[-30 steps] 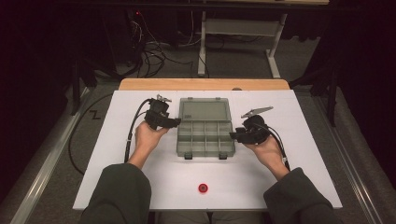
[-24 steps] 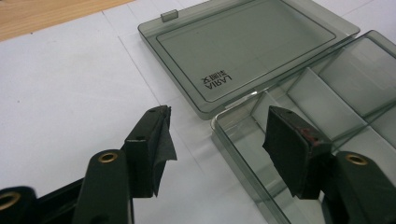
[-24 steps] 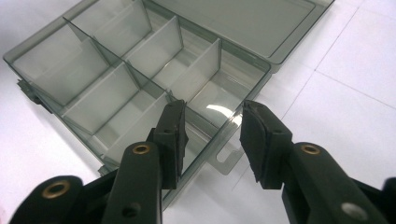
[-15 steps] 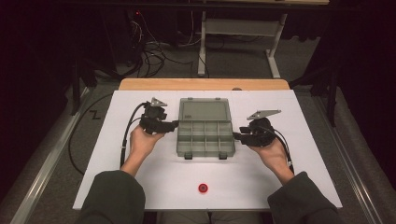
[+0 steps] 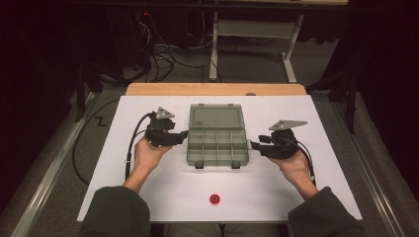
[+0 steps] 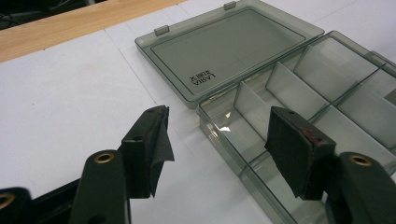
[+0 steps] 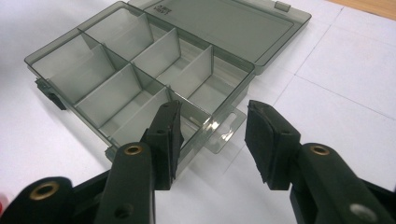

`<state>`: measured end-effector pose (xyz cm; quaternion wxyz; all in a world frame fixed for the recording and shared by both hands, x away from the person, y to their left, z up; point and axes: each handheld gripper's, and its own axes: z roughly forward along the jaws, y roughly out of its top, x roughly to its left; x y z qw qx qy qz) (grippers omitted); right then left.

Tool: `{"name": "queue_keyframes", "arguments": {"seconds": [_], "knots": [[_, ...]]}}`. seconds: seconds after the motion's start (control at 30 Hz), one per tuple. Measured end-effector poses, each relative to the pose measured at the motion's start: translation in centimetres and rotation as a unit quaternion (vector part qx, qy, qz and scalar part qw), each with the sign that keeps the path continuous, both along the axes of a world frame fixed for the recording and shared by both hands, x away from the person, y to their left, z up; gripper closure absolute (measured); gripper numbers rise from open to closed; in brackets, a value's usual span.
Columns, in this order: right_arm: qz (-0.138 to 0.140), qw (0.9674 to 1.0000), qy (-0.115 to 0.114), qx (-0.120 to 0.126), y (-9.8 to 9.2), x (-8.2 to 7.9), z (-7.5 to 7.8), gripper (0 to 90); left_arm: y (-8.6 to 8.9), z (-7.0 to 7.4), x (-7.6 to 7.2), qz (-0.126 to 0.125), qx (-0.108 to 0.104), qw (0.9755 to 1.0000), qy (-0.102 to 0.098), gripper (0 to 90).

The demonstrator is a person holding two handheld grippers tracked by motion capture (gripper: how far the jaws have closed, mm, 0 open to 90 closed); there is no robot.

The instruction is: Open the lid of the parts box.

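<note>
Compartment box (image 5: 216,141), smoky clear, lid flat open, mid-table; red cap (image 5: 214,199) near front edge. Left gripper (image 5: 181,134), right gripper (image 5: 255,144) flank it, jaws apart.

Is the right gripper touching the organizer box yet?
Apart. The high view shows white table between the right gripper and the organizer box; its jaws stand open.

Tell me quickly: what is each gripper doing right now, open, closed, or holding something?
Left gripper: open, holding nothing, its jaws either side of the box wall.
Right gripper: open, holding nothing, by the box's other end.
</note>
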<state>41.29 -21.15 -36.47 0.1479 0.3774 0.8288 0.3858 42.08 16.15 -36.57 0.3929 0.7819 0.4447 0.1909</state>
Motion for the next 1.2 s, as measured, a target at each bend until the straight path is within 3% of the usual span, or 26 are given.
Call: {"name": "queue_keyframes", "arguments": {"seconds": [0.27,0.37,1.2], "knots": [[0.005,0.9999,-0.014,0.006,-0.7,-0.9,0.0,55.6,0.2,-0.1,-0.9,-0.003,-0.005,1.0,-0.007,38.2],[0.01,0.9996,-0.024,0.006,-0.9,-1.2,0.0,55.2,0.4,0.0,-1.2,-0.007,-0.017,0.9998,-0.01,37.7],[0.011,0.9969,-0.067,0.038,-3.2,-4.0,-0.5,50.3,1.4,-0.2,-3.7,-0.007,-0.02,0.9994,-0.028,36.7]]}}
